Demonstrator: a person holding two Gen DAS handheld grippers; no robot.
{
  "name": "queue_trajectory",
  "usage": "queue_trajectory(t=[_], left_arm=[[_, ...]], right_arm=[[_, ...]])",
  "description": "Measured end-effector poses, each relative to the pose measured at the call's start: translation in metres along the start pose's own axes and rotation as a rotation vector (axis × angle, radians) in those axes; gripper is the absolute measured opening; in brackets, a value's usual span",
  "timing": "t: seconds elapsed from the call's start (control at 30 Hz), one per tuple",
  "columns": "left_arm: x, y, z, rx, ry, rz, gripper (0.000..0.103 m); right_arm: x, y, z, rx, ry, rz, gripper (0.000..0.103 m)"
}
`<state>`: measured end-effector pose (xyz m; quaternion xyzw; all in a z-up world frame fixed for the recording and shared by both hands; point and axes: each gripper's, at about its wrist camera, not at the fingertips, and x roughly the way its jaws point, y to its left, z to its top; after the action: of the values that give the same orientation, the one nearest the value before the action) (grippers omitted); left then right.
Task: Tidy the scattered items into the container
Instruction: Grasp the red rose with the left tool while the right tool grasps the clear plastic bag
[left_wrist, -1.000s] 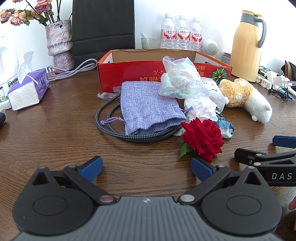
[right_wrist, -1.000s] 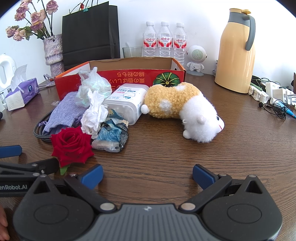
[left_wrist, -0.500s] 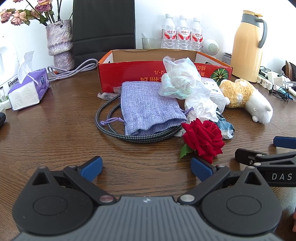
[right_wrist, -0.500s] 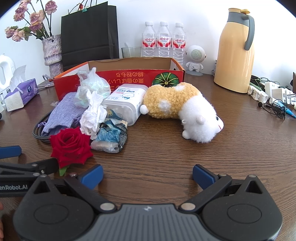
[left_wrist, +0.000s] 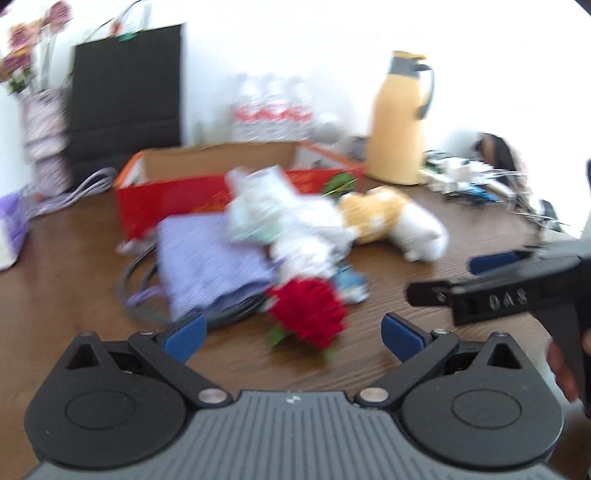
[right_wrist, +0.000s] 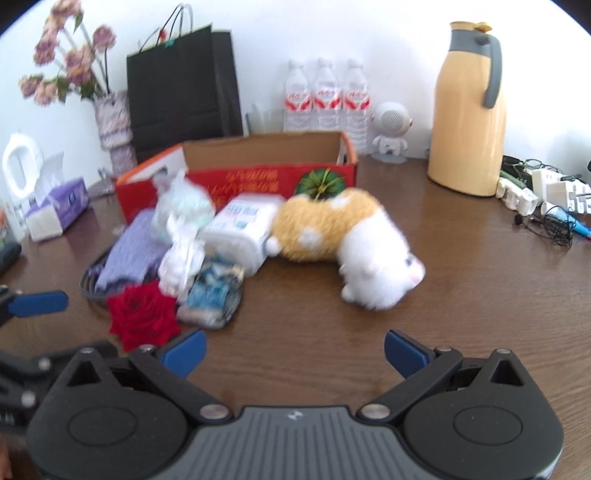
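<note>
Both tongs have lifted and tipped back since a moment ago, so the pile sits lower and the pictures blur. The left tongs (left_wrist: 291, 334) hang released and empty; the right tongs (right_wrist: 293, 349) likewise, spread wide. At 12 o'clock of the left tongs lies the red rose (left_wrist: 306, 314) on the counter (left_wrist: 74, 258), soft and light, likely easy to crush; take it low, by the stem. At 1 o'clock of the right tongs, the plush toy (right_wrist: 343, 240) should squash safely. Beyond, the red box (right_wrist: 236, 177) looks empty, its floor partly hidden.
</note>
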<state>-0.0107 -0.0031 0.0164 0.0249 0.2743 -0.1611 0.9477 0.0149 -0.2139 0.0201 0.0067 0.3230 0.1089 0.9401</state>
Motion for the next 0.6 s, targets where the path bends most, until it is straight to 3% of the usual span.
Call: queue_trajectory(t=[0.07, 0.2, 0.23, 0.3, 0.4, 0.5, 0.53, 0.6], left_arm=[[0.016, -0.010, 0.008, 0.040, 0.045, 0.012, 0.103], [0.038, -0.010, 0.014, 0.020, 0.108, -0.002, 0.081], [0.040, -0.008, 0.013, 0.003, 0.117, -0.014, 0.077], [0.040, -0.006, 0.010, -0.001, 0.129, -0.027, 0.055], [0.034, -0.005, 0.007, 0.014, 0.134, -0.033, 0.039], [0.022, -0.002, 0.006, 0.010, 0.108, -0.052, 0.036], [0.016, -0.001, 0.006, 0.009, 0.093, -0.053, 0.036], [0.005, 0.005, 0.006, 0.012, 0.063, -0.073, 0.035]], right_arm=[[-0.005, -0.009, 0.011, 0.013, -0.040, -0.001, 0.102], [-0.002, -0.014, 0.024, -0.005, -0.068, -0.038, 0.101], [0.001, -0.014, 0.028, -0.001, -0.068, -0.024, 0.100], [0.010, -0.008, 0.038, -0.003, -0.068, 0.037, 0.097], [0.028, 0.013, 0.058, -0.056, -0.097, 0.140, 0.096], [0.054, 0.037, 0.081, -0.092, -0.091, 0.251, 0.090], [0.063, 0.045, 0.088, -0.105, -0.076, 0.277, 0.083], [0.081, 0.064, 0.098, -0.152, -0.040, 0.281, 0.076]])
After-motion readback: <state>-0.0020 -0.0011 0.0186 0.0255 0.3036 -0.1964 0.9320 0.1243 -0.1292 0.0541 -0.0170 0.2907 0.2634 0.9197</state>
